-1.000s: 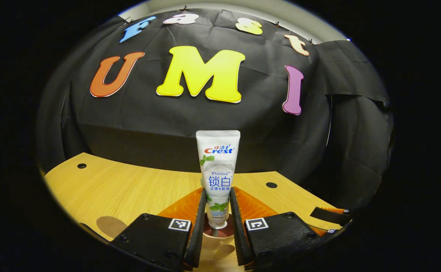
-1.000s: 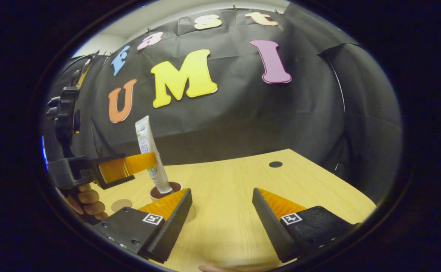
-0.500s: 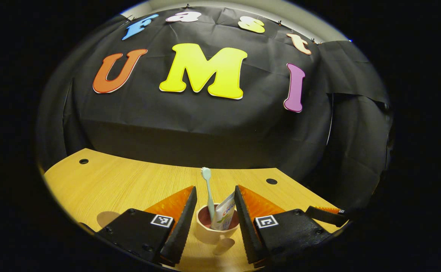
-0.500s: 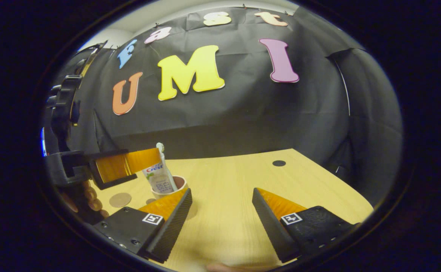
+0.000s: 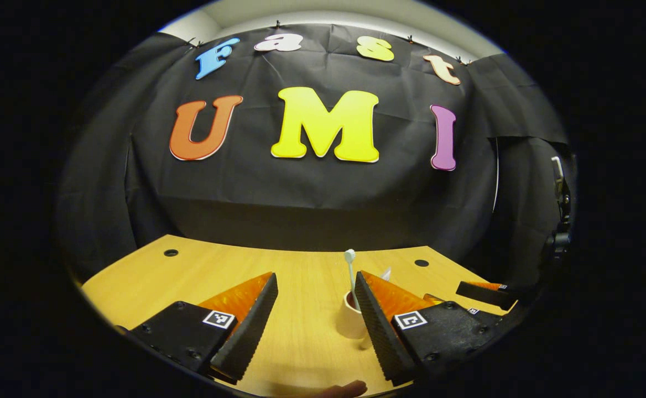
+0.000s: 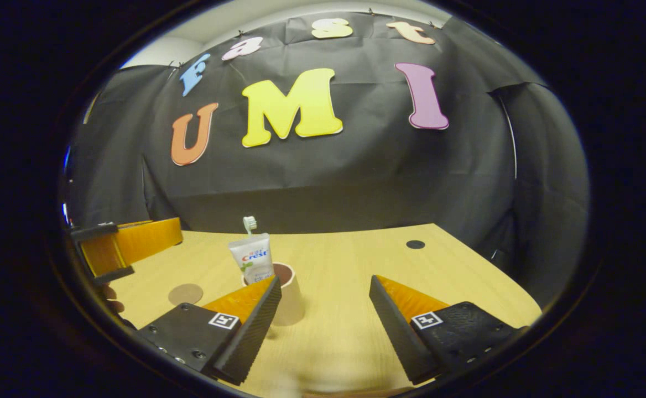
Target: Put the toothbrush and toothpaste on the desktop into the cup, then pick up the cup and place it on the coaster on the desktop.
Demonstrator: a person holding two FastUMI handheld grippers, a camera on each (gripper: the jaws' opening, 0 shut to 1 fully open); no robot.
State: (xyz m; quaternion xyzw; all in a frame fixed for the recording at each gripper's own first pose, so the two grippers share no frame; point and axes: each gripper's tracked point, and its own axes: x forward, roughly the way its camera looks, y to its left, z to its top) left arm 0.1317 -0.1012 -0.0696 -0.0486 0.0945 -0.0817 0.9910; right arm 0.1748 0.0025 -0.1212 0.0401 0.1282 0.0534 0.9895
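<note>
Left gripper [image 5: 313, 320]: fingers spread wide, nothing between them, cup just off to one side
Right gripper [image 6: 326, 320]: wide open too, empty, angled toward the cup, likely for the lift
Cup [image 6: 288, 298]: upright on the desk [image 6: 356, 265], toothbrush [image 6: 250, 224] and toothpaste [image 6: 252, 257] standing inside
Coaster [image 6: 185, 293]: bare, near the cup, awaiting it

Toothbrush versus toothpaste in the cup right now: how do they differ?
The toothbrush is a thin stick that rises higher; the toothpaste is a wide flat tube that ends lower. The toothbrush shows a bristled head on top, the toothpaste a flat crimped end. Both stand in the cup.
</note>
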